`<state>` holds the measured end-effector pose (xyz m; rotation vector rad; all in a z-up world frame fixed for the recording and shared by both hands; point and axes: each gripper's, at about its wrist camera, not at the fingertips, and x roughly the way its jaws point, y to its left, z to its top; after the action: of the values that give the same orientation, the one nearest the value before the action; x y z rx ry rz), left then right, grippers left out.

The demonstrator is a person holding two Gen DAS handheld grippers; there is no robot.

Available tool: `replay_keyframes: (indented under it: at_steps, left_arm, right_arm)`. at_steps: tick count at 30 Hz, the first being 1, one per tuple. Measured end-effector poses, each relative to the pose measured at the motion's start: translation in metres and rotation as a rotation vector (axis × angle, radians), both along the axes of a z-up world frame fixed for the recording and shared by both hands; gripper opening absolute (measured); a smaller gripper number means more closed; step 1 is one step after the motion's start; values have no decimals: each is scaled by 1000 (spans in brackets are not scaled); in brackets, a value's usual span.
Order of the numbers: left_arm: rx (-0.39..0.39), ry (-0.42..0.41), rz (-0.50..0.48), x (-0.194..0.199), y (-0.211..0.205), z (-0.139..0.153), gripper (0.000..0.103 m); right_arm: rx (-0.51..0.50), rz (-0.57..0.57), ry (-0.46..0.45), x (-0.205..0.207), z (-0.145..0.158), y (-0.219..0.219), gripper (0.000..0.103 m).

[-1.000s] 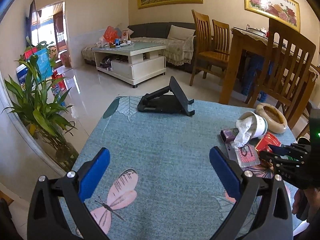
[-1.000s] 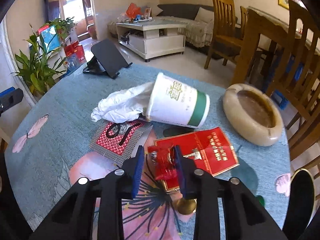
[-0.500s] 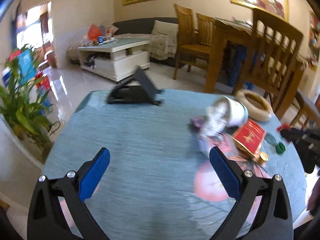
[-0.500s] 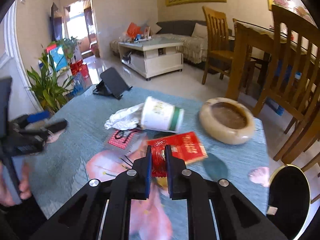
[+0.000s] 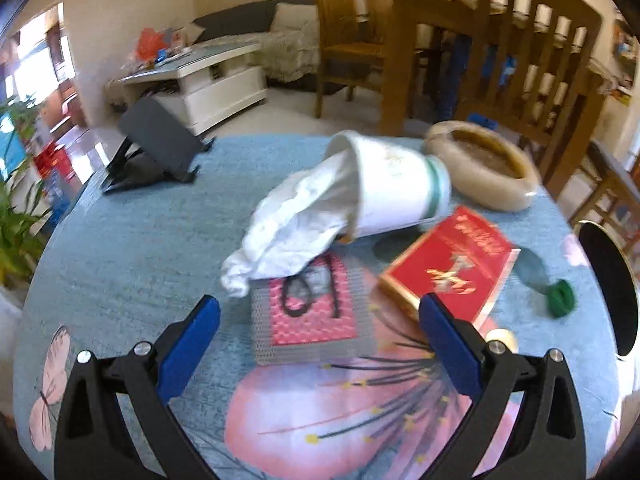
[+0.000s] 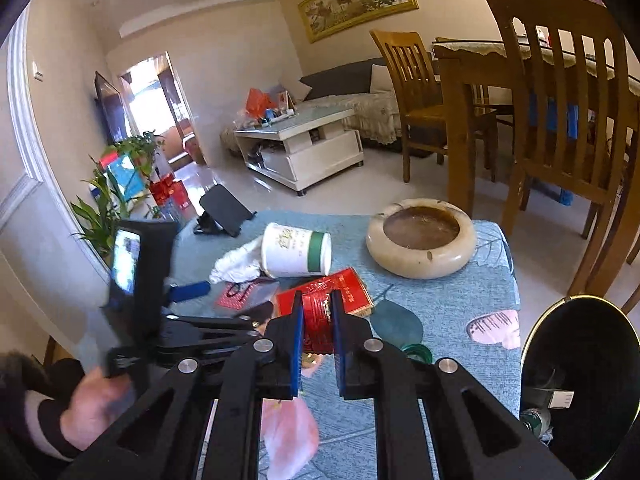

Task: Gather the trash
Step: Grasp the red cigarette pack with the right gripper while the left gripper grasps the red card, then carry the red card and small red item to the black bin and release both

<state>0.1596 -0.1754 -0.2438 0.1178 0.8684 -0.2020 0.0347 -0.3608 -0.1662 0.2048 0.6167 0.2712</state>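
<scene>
On the table [image 5: 132,240], a paper cup [image 5: 394,184] is laid on its side, with a crumpled tissue [image 5: 292,232] spilling from its mouth toward the near left. A mesh-edged packet [image 5: 312,316] is placed just in front of the tissue, partly under it. A flat box [image 5: 452,264] is found to the packet's right, in front of the cup. An ashtray [image 5: 484,172] is set behind and right of the cup. A folding stand [image 5: 154,148] is located at the far left edge. A bottle cap [image 5: 560,304] lies right of the box. A bin [image 6: 580,380] is positioned off the table's right edge.

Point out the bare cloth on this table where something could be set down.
Bare: the tablecloth between phone stand and tissue. Crowded: paper cup, mesh packet, red box, ashtray and green cap cluster together.
</scene>
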Motion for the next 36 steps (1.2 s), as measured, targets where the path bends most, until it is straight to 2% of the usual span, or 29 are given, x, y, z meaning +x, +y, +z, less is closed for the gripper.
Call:
replay_keyframes:
  at_steps: [3,4,5,8,13,17,21,25,28,33,36]
  left_arm:
    - [7,20,53,5,6,-4,81]
    - [21,18,60,6,5,-4,65]
    - [38,22,62,7,5,-5,58]
    - [44,43,62,3,9,-5,57]
    - [-28,64,42,-25,40,3,57]
    - [-43,21,11,-52,61,18,57]
    - [-68,-21,-24,-71,58,40,58]
    - [-63,-76,-126,-89,20,62,58]
    - [-63,-103,-221,-102,-19,72,58]
    - [-67,-122,-347,-119,-84,79,58]
    - [-67,-137,-403,-130,-120,82,58]
  right_arm:
    - [17,2,-18,-2,4,-1,13]
    - [20,1,-18,-3,4,-1,13]
    - [24,-1,-18,-3,4,-1,13]
    - [31,-9,-21,-5,4,-4,13]
    - [30,-13,-25,-7,6,-7,13]
    - [26,-11,-31,-8,7,-8,13]
    - [26,-62,-1,-9,2,-23,13]
    - [-29,-222,58,-16,-11,-67,13]
    - [-53,-372,126,-30,-23,-122,13]
    - [-54,-508,185,-53,-38,-183,13]
    - [-42,-536,174,-65,-39,-198,13]
